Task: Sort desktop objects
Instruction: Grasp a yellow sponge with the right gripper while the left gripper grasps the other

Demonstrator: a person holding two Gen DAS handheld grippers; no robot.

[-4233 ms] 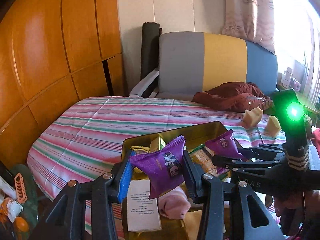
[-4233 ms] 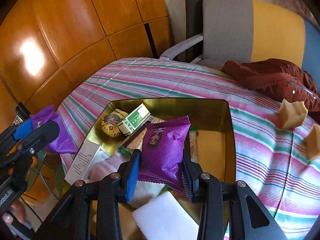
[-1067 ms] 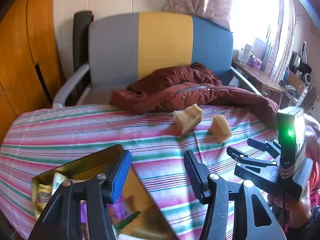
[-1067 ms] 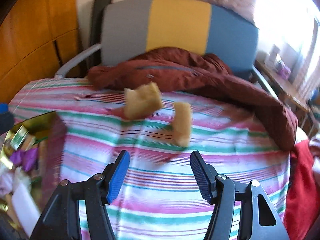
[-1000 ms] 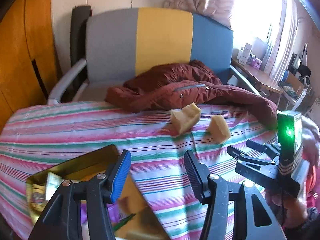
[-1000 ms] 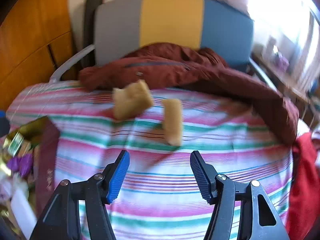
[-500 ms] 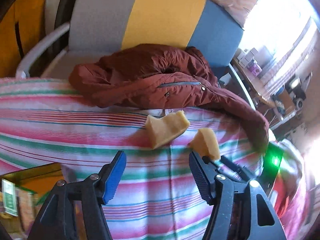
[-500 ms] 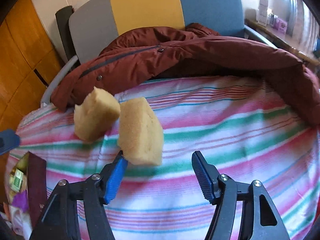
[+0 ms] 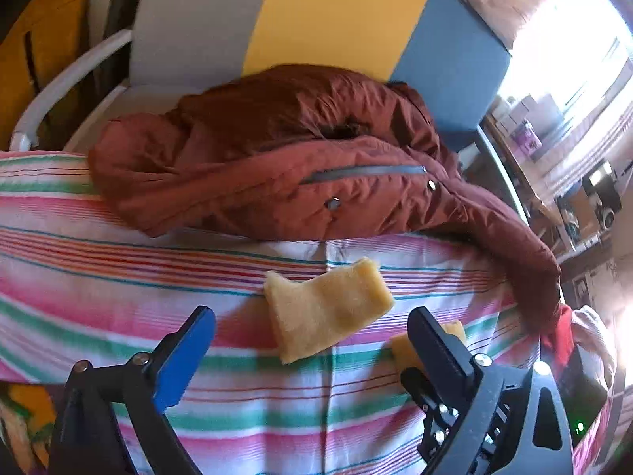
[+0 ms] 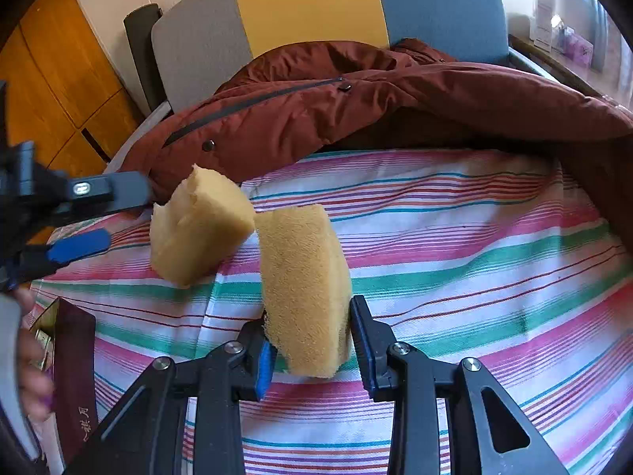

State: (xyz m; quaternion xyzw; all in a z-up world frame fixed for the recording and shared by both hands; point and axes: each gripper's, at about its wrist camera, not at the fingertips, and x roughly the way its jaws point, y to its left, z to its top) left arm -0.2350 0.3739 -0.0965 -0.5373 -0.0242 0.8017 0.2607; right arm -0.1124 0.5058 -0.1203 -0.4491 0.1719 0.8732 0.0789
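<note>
Two yellow sponge pieces lie on the striped tablecloth (image 10: 474, 245). The L-shaped piece (image 9: 326, 306) sits just ahead of my open left gripper (image 9: 312, 340), between its fingers' line but beyond the tips; it also shows in the right wrist view (image 10: 199, 223). The block-shaped piece (image 10: 304, 289) stands between the jaws of my right gripper (image 10: 312, 340), which has closed in on it, both pads at its sides. In the left wrist view only a corner of that piece (image 9: 399, 346) shows behind the right finger. The left gripper (image 10: 83, 217) appears at the left of the right wrist view.
A dark red jacket (image 9: 285, 166) lies across the table's far edge and the grey, yellow and blue chair (image 9: 336, 12). The gold tin's maroon lid (image 10: 75, 364) is at the lower left of the right wrist view. Wooden cabinets (image 10: 51, 63) stand left.
Both grippers dropped their purple snack packets in the tin, swung right and moved in on the sponges. In the last half second the right jaws closed around the block-shaped sponge; the left neared the L-shaped one.
</note>
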